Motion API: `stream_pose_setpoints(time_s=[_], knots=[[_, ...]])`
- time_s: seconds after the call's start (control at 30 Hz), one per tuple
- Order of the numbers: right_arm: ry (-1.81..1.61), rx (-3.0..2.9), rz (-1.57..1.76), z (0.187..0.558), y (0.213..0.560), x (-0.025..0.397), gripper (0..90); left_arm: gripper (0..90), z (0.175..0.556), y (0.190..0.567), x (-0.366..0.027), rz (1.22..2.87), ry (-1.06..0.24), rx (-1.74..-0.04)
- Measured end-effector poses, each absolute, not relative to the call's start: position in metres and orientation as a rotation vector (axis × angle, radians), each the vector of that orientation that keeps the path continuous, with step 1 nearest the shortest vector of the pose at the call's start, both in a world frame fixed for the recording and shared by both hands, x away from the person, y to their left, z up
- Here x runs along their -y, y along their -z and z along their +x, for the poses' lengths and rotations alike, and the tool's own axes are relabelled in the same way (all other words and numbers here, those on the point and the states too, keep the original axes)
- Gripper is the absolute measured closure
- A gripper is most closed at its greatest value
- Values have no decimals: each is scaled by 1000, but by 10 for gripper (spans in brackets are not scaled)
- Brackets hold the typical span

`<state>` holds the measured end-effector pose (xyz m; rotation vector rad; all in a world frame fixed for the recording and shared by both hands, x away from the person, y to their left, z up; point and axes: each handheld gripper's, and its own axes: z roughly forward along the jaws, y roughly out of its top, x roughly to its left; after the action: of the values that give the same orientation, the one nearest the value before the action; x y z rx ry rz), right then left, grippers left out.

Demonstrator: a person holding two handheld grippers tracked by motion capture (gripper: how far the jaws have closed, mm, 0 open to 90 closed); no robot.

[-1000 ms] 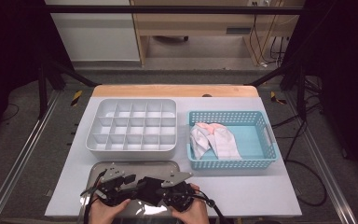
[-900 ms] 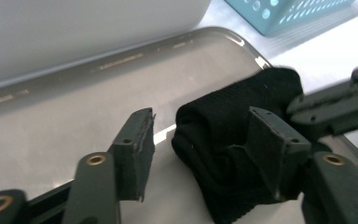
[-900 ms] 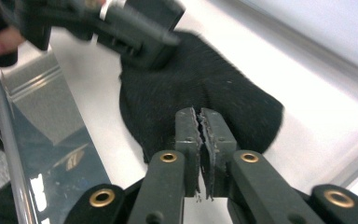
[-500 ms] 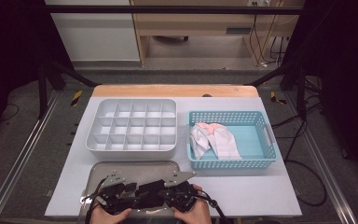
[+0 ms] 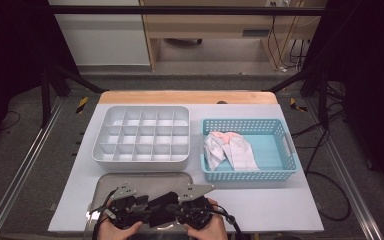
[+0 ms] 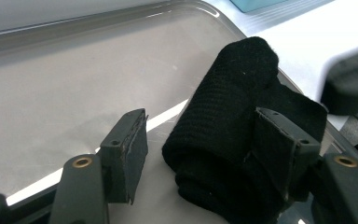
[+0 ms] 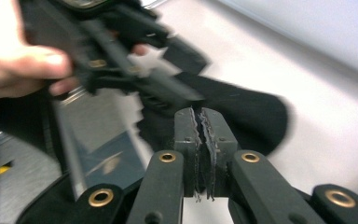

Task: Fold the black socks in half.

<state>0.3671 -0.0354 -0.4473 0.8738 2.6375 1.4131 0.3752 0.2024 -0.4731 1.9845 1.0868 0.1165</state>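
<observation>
A black sock [image 6: 228, 116], rolled into a thick bundle, lies on a shallow metal tray [image 6: 74, 70] at the table's near edge. My left gripper [image 6: 200, 116] is open, with one jaw on either side of the roll. A flat loose end of the sock [image 7: 251, 112] runs towards my right gripper [image 7: 199, 112]. That gripper is shut, its tips at the fabric's edge. In the high view the left gripper [image 5: 125, 206] and right gripper [image 5: 195, 207] sit close together over the tray [image 5: 130, 180], with the sock [image 5: 162, 202] between them.
A white divided organiser box [image 5: 145, 161] stands behind the tray. To its right is a blue basket [image 5: 250, 175] holding pale folded socks [image 5: 230, 150]. In the right gripper view a hand [image 7: 23, 60] grips the left gripper.
Both grippers have slipped a little towards the near edge of the table, keeping the black sock between them. Nothing else has moved.
</observation>
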Motion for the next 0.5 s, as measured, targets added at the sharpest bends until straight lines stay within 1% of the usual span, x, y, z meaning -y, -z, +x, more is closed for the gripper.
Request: stream_pose_setpoints(time_s=[0.13, 0.3, 0.43, 0.5], knots=[[-1365, -2707, 867, 367, 460, 26, 874, 356, 382, 474, -201, 1990, -111, -1086], [-1384, -2714, 906, 369, 468, 25, 898, 355, 386, 467, -201, 1976, -107, -1075], [-1369, -2697, 905, 367, 469, 22, 900, 338, 380, 459, -210, 1944, -122, -1086], [-1368, -2695, 908, 367, 469, 22, 900, 319, 375, 460, -214, 1961, -126, -1098]])
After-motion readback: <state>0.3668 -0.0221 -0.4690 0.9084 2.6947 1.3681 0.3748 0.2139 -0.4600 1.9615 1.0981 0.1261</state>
